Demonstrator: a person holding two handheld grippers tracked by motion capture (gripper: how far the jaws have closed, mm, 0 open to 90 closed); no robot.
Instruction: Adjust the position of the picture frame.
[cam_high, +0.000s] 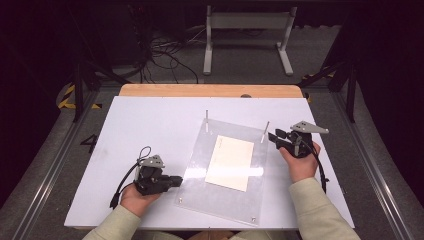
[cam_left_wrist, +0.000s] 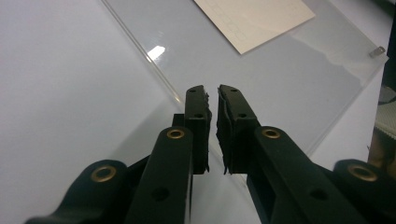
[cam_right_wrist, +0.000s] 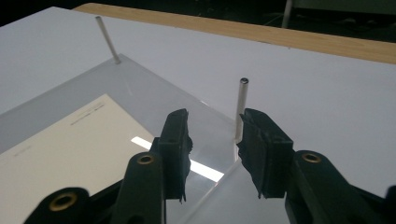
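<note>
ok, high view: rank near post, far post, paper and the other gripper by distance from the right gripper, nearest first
1. Near post, just left of the right gripper.
2. Paper, lower left, mid-sheet.
3. Far post, left; close to the paper's rank.
4. Left gripper, across the sheet.

Clear flat acrylic sheet (cam_high: 227, 197) lies on white-topped bench (cam_high: 150, 125), right of centre. Cream rectangular paper card (cam_high: 231, 162) sits mid-sheet. Two thin upright metal pins at sheet's far corners: left pin (cam_high: 207, 120), right pin (cam_high: 265, 131). Left gripper (cam_high: 177, 181) at sheet's near-left edge; right gripper (cam_high: 274, 136) just beside right pin.
</note>
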